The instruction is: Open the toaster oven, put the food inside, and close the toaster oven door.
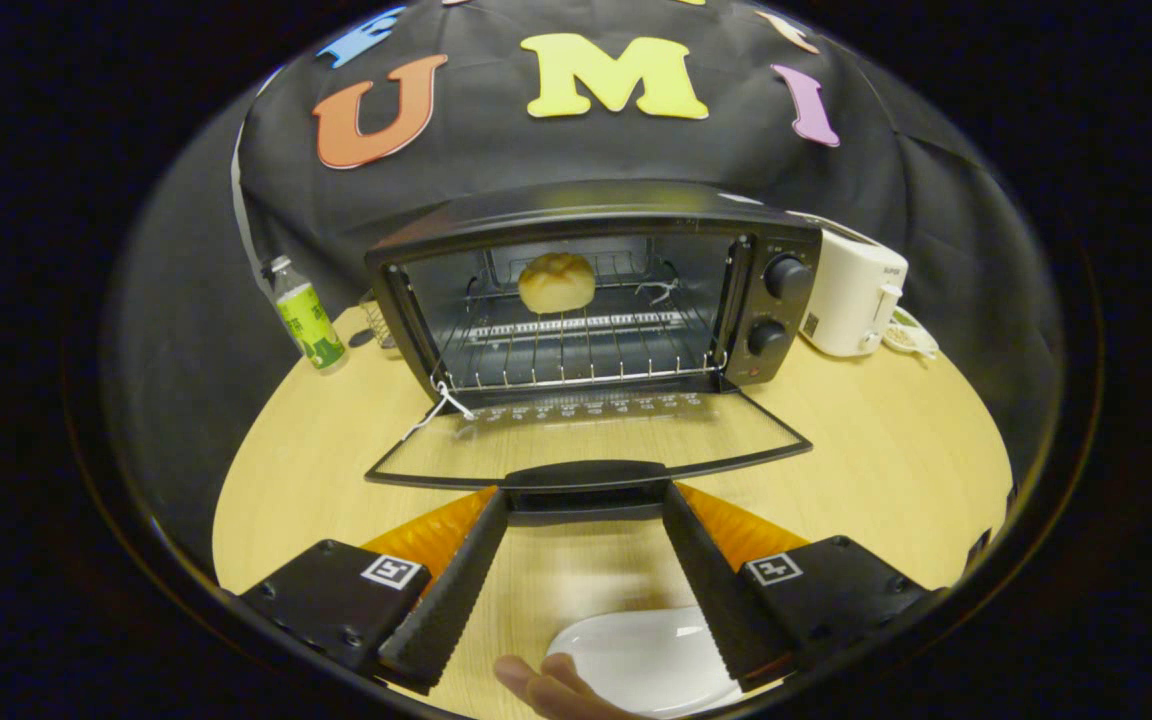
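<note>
A black toaster oven (596, 290) stands on the wooden table (886, 450) with its glass door (586, 435) folded down flat toward me. A round pale bun (557, 282) rests on the wire rack (576, 345) deep inside. The door's black handle (584, 476) lies just ahead of my fingertips. My gripper (584, 500) is open, its fingers spread about as wide as the handle, one tip near each end of it, with nothing between them. Whether the tips touch the handle I cannot tell.
A white plate (641, 655) sits on the table under my fingers, with a person's hand (551, 690) at its near side. A green-labelled bottle (306, 315) stands left of the oven, a white appliance (851, 295) to its right.
</note>
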### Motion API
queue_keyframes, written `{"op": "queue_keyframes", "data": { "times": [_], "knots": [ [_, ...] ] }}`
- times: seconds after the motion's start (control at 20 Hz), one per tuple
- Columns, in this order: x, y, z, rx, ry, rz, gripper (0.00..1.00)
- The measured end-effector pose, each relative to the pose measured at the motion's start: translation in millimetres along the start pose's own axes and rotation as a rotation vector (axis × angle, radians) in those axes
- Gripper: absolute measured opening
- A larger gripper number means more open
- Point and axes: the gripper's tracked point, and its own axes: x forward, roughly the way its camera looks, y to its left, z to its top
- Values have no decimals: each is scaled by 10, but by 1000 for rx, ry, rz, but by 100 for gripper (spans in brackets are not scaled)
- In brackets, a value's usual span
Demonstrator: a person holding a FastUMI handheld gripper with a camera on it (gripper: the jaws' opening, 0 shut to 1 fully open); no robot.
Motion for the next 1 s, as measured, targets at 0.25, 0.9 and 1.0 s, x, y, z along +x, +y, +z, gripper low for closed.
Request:
{"op": "queue_keyframes", "data": {
  "times": [0.25, 0.9, 1.0],
  "knots": [
    [-88, 55, 487, -72, -177, -17, 100],
    [-254, 35, 898, -27, -368, 53, 100],
    [-410, 2, 935, -22, -392, 59, 100]
  ]
}}
